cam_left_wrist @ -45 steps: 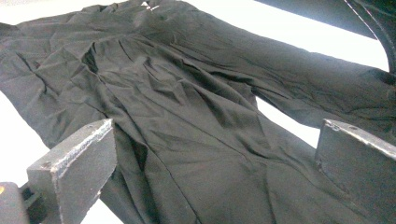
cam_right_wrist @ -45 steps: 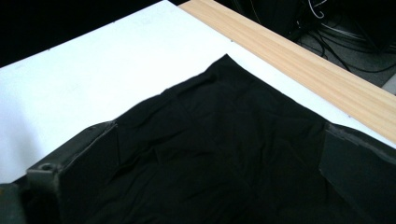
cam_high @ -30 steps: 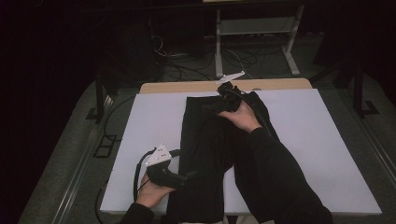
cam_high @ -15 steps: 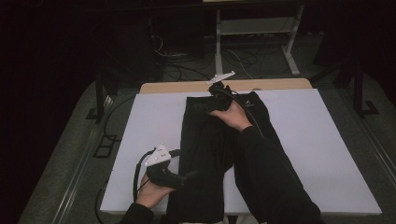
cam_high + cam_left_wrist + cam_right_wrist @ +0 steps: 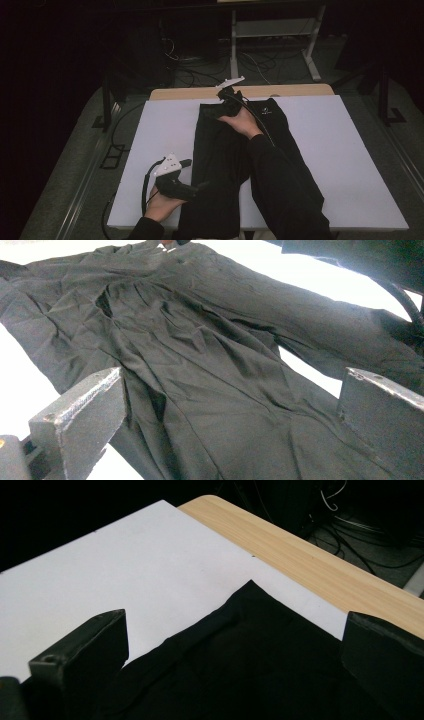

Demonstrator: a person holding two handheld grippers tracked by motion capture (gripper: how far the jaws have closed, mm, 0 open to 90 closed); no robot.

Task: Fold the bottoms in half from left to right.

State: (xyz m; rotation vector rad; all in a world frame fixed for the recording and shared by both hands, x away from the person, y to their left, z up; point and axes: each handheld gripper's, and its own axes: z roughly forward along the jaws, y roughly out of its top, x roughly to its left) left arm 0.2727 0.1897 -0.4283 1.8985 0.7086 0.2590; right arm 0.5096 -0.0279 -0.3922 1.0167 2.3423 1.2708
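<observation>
Right hand (image 5: 243, 121) outstretched — on trousers (image 5: 220, 165).

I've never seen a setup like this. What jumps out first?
A long black cloth garment lies stretched down the middle of a white-covered table. The right gripper hovers open over its far end, and the left gripper sits open at its near left edge.

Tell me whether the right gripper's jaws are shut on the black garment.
No, the right gripper stands wide open above the black garment.
</observation>
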